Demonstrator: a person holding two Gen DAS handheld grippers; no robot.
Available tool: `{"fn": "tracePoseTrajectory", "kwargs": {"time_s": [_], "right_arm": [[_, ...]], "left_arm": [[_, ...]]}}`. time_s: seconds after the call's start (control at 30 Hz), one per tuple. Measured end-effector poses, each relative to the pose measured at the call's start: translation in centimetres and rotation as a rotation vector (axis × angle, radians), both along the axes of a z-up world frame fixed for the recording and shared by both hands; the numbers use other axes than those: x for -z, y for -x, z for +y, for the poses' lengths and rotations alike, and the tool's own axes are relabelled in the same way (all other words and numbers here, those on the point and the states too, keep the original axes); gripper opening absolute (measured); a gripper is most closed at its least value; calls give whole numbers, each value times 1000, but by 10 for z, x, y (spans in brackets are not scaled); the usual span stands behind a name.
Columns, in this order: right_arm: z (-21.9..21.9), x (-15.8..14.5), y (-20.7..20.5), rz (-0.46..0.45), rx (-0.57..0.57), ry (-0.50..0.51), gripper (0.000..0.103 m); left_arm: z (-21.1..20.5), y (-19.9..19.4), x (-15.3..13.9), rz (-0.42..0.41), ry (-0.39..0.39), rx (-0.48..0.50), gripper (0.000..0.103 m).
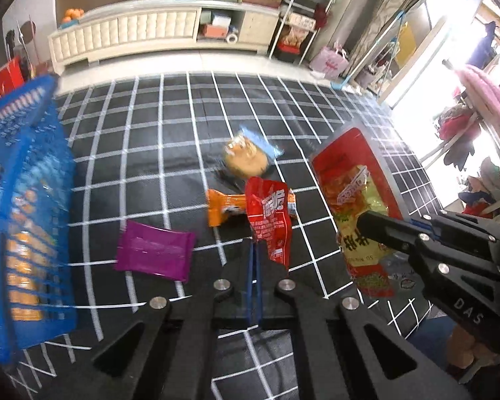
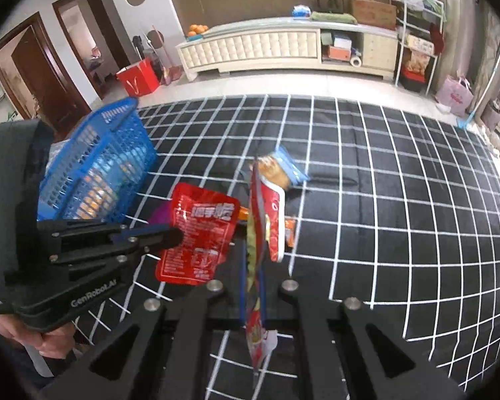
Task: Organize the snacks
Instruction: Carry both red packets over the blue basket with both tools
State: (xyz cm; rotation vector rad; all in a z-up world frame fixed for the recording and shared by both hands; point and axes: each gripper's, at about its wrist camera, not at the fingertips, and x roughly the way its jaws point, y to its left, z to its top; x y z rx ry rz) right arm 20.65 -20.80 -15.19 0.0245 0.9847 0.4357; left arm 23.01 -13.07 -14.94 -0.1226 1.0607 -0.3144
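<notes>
Above the grid-patterned tabletop (image 1: 170, 140), a small red pouch (image 1: 270, 220) is pinched in the left gripper (image 1: 255, 250); a large red-yellow bag (image 1: 356, 200) is clamped in the right gripper (image 2: 251, 266). "GenRobot.AI" and "DAS" are read on the housings. Purple packet (image 1: 155, 250) and blue basket (image 1: 26, 200) are seen left.

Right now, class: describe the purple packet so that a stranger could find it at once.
Start at the blue basket on the black grid-patterned cloth. Lying flat on the cloth just beside it is the purple packet: the only purple wrapper, apart from the orange packet and untouched by either gripper.
</notes>
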Motion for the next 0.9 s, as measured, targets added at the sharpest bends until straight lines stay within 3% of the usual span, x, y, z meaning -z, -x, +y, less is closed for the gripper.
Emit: {"fn": "tracePoseTrajectory", "kwargs": {"time_s": [0.57,0.9], "right_arm": [[79,-66,27,-118,-80,-60,9],[143,-82,26,-147,-155,-122,9]], "left_arm": [[100,63,-89,-169,-26,-76,1],[186,83,-128,-231,-125,-132,1]]}}
